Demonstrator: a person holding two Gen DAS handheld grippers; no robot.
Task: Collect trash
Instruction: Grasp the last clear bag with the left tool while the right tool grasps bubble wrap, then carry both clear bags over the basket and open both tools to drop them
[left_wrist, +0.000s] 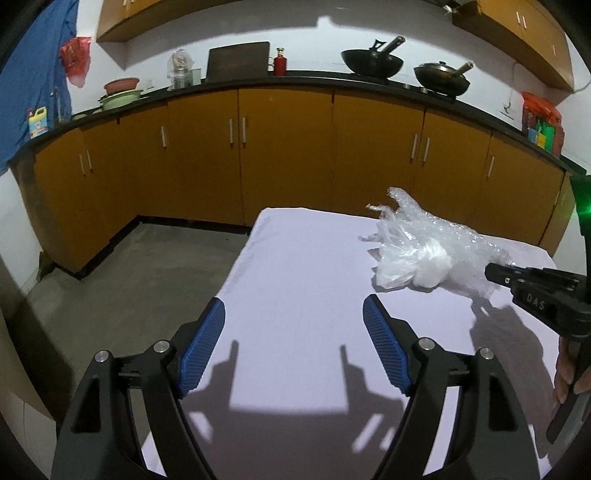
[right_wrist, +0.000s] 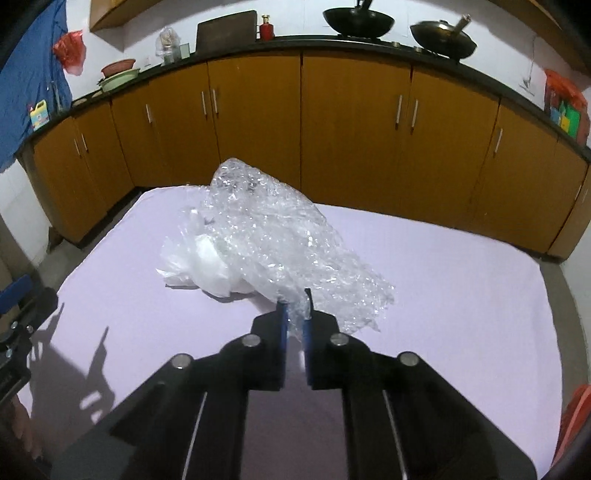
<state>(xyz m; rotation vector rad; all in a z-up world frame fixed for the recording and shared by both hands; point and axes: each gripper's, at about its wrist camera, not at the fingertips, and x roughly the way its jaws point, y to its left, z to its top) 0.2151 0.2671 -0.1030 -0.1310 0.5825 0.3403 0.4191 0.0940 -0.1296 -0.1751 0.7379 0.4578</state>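
Pinching the near edge of the bubble wrap (right_wrist: 280, 240) between right fingers (right_wrist: 282, 325), long axis running away-left; left gripper (left_wrist: 293, 321) idling wide, farther off.

We see orange wooden base cabinets (left_wrist: 288, 147) spanning mid-frame under a black worktop (left_wrist: 314, 75), white wall (left_wrist: 295, 37) above, grey concrete floor (left_wrist: 147, 277) lower left.
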